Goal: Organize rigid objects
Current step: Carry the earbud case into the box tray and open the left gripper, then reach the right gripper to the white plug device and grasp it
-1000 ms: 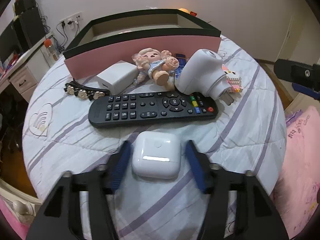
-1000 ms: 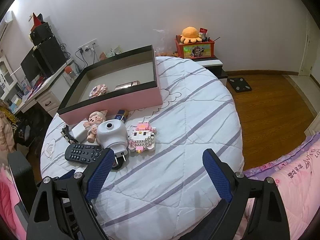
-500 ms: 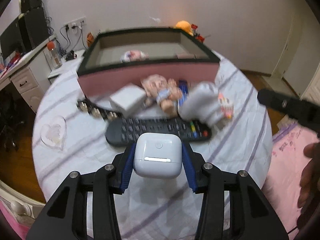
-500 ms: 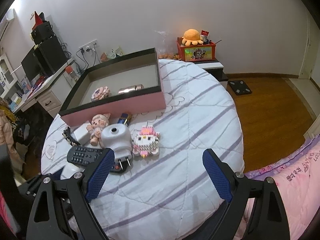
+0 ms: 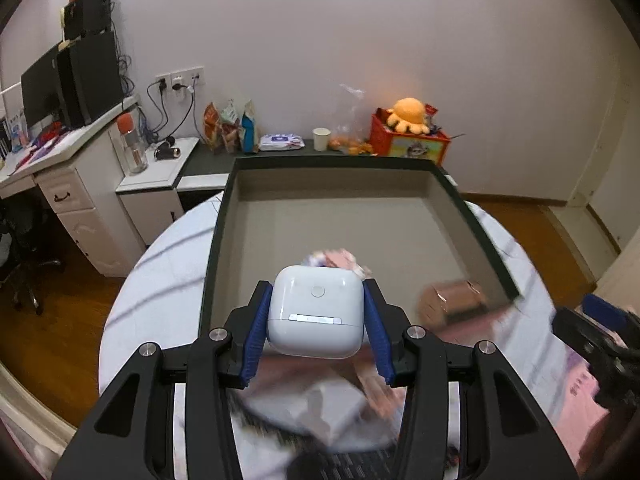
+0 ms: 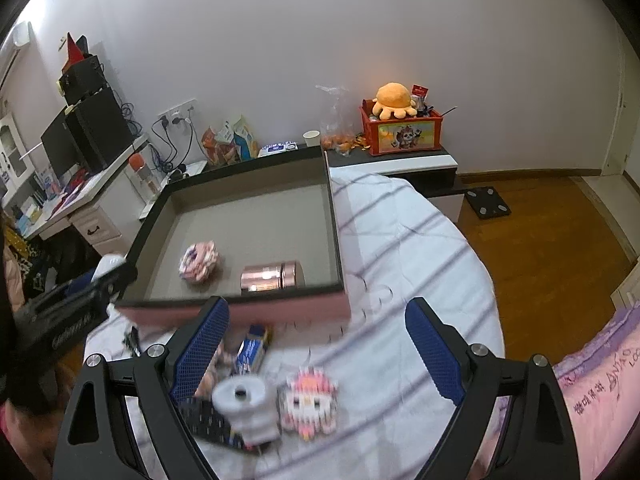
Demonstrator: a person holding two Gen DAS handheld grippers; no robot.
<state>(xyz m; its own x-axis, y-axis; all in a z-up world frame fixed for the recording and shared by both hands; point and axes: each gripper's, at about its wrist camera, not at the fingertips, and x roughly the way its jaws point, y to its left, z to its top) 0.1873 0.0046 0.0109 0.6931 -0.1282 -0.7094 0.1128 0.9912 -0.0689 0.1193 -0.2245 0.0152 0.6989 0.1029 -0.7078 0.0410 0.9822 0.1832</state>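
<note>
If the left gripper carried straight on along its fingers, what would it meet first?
Most likely the grey floor of the open box. The left gripper, shut on the white earbud case, points down into it. The pink-and-white item lies close to that line and might be hit first; depth is unclear.

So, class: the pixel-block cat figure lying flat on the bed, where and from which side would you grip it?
Grip the block figure across its two side edges, coming down from above with the open right gripper. It lies flat, so only its thin edges offer opposing faces; the white plug-in device crowds one side.
</note>
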